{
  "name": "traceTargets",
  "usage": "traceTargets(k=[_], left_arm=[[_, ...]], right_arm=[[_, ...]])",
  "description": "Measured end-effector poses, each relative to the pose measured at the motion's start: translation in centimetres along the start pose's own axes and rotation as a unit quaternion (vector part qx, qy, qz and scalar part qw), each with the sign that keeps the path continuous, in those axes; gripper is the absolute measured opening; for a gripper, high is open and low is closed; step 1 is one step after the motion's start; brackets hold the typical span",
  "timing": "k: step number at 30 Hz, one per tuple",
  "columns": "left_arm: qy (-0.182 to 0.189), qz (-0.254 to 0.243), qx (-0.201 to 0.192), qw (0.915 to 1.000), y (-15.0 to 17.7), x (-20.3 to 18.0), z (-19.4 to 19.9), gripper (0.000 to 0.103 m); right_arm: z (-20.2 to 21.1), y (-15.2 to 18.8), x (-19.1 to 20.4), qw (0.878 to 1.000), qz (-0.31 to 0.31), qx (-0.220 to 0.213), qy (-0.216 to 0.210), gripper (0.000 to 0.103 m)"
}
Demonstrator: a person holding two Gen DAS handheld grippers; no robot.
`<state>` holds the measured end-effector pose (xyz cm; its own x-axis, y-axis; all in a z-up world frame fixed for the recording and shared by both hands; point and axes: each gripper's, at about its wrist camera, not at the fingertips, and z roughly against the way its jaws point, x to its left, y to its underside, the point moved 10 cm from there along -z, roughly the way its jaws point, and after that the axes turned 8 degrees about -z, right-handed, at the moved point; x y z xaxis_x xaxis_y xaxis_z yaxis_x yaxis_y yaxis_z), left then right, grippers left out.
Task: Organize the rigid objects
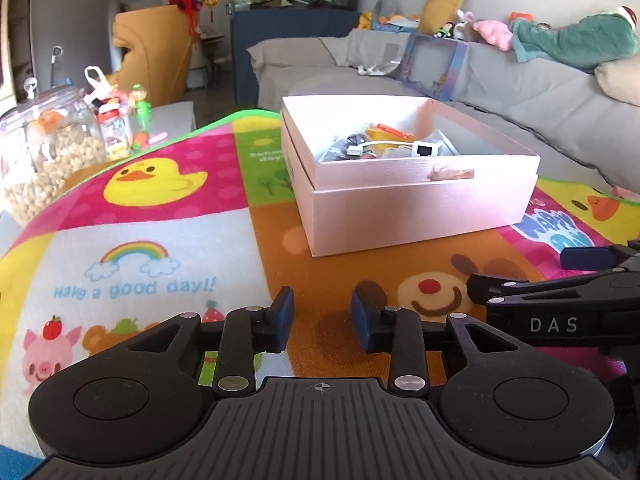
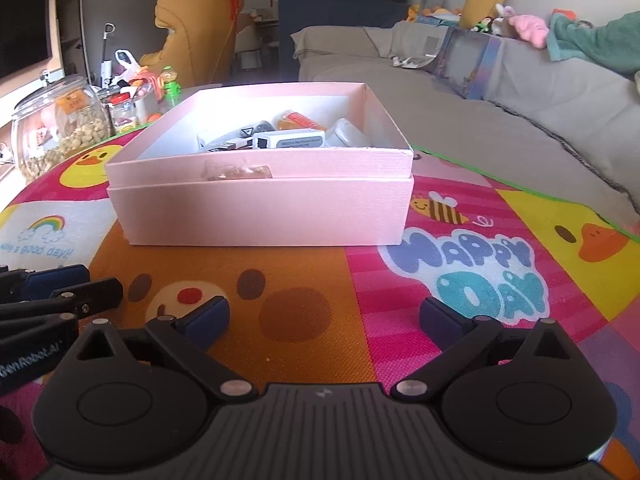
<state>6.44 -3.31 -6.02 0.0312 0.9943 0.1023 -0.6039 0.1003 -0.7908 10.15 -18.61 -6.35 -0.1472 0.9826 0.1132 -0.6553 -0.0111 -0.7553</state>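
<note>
The pink box (image 2: 264,208) sits in its lid on the bright play mat (image 2: 460,340), just ahead of both grippers, and the small hard things are already piled inside it.

The left gripper (image 1: 322,316) has its blue fingers (image 1: 285,312) a little way apart with nothing between them. The right gripper (image 2: 324,316) has its fingers (image 2: 210,318) spread wide, and nothing is between them either. Both hang low over the mat, side by side, well short of the box.

No loose thing lies on the mat near them, so the sorting looks close to done. A good next step is to look into the box from above before reaching. A white adapter (image 2: 290,140) lies on top, with an orange thing (image 2: 298,120) behind it and a white cable plug (image 1: 354,151) beside it. To pick one, come down straight over it with the fingers open, and stay clear of the thin box wall so it does not tip.

Words to read: "Have a good day!!" (image 1: 134,289) under the rainbow, and "HAPPY DAY" (image 2: 472,276) in fat letters. The right gripper's side says "DAS" (image 1: 554,325). The left gripper's side says "GenRobot.AI" (image 2: 28,360). The print on the adapter is too small to read. A glass jar (image 1: 48,148) of nuts stands at the mat's far left.
</note>
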Motion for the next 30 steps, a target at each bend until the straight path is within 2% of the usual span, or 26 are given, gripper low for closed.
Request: traceTargets(k=[12, 30], left_arm=[[-0.006, 0.014, -0.004, 0.9999, -0.01, -0.05, -0.17, 0.037], [-0.011, 0.005, -0.004, 0.9999, -0.05, -0.42, -0.18, 0.037]], right_arm=[[-0.27, -0.03, -0.12, 1.000, -0.015, -0.006, 0.010, 0.103], [-0.39, 0.00, 0.06, 1.000, -0.020, -0.008, 0.015, 0.103]])
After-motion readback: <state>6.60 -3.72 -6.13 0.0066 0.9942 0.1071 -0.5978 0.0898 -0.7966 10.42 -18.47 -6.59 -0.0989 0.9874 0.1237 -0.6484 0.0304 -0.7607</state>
